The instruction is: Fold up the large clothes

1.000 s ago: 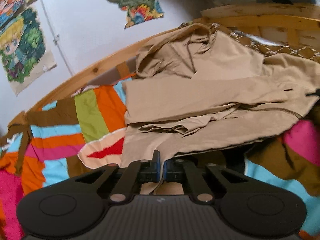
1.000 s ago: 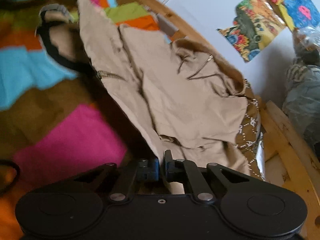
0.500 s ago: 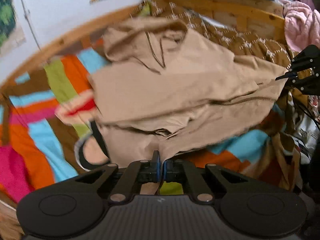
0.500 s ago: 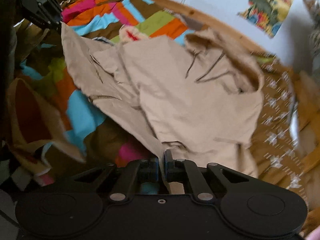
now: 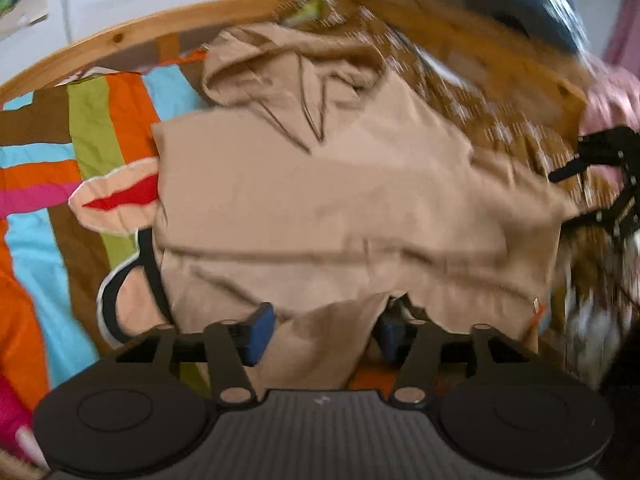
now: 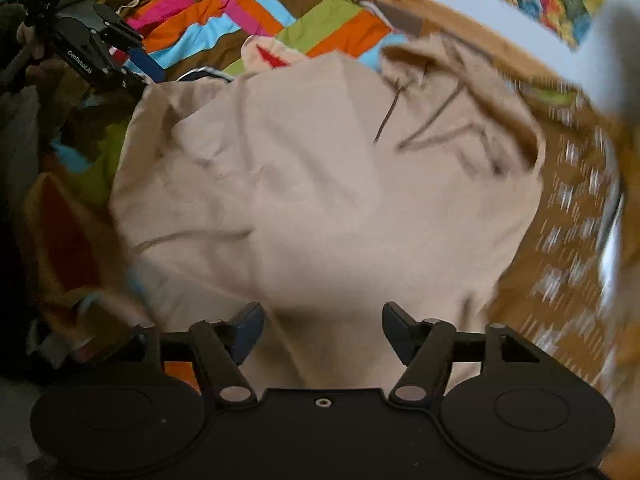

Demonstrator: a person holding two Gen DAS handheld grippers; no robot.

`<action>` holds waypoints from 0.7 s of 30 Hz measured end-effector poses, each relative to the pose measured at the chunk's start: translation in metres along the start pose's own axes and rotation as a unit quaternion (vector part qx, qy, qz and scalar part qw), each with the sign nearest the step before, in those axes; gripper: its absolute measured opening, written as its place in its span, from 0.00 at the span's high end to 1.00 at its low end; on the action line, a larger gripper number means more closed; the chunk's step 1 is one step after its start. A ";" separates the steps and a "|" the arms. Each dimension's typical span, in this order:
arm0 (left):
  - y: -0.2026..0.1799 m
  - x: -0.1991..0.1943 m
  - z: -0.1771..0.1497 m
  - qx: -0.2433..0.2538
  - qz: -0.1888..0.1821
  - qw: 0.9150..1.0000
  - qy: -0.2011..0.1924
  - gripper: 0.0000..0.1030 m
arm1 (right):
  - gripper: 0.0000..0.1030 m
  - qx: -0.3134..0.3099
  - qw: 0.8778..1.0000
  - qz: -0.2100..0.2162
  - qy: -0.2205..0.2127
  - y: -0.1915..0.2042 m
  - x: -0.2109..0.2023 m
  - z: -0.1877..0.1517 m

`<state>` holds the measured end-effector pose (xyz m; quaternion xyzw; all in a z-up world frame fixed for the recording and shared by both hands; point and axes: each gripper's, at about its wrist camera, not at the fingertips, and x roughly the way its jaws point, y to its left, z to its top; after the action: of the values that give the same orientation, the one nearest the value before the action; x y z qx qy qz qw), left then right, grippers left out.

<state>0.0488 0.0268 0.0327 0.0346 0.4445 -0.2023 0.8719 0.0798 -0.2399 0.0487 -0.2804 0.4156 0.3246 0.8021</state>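
A large beige hooded sweatshirt of soft cotton [image 5: 340, 208] lies spread on a bed covered by a patchwork quilt of bright orange, blue, green, pink and brown stripes [image 5: 52, 184]. Its hood [image 5: 280, 76] with thin dark drawstrings points toward the curved pale wooden bed frame [image 5: 112, 46] at the far side, and one layer of cloth appears folded across the body. My left gripper [image 5: 325, 326] sits at the near hem with its blue-padded fingers spread wide apart; a flap of the beige cloth lies loosely between them but they pinch nothing. My right gripper [image 6: 323, 330] is likewise spread open over the other near edge of the sweatshirt, cloth beneath it, nothing clamped. Each tool shows as a black shape at the edge of the other's view. Both pictures are blurred, so fine creases are hard to judge. I take it both grippers are open because the lower edge has been laid down for a fold; the cloth looks slack and settled rather than stretched. A brown cloth with small white motifs [image 6: 568, 216] lies beside the sweatshirt on the right
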 end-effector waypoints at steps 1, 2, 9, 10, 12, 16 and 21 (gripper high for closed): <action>0.002 0.004 0.010 -0.018 -0.005 1.000 -0.011 0.36 | 0.35 -0.014 1.000 0.000 -0.002 0.002 0.001 0.012; 0.005 0.007 0.019 -0.030 -0.018 0.999 -0.021 0.34 | 0.35 -0.031 1.000 0.004 -0.001 0.002 0.000 0.027; 0.023 -0.018 0.022 0.025 -0.086 0.995 -0.049 0.21 | 0.34 -0.092 0.995 0.033 0.010 -0.033 0.008 0.078; 0.029 -0.023 0.020 0.026 -0.075 0.996 -0.044 0.19 | 0.34 -0.089 0.996 0.015 0.003 -0.040 0.013 0.082; 0.043 -0.028 0.021 0.008 -0.066 0.997 -0.041 0.16 | 0.32 -0.072 0.996 -0.040 -0.021 -0.060 0.029 0.095; 0.062 -0.004 0.039 -0.083 -0.044 0.994 -0.064 0.04 | 0.31 -0.052 0.989 -0.122 -0.058 -0.099 0.069 0.130; 0.058 0.077 0.061 -0.192 -0.056 0.968 -0.154 0.04 | 0.31 -0.010 0.981 -0.154 -0.122 -0.139 0.125 0.180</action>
<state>0.1583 0.0407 0.0014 -0.1896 0.3368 -0.1645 0.9075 0.3274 -0.1626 0.0575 -0.3074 0.2633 0.2335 0.8841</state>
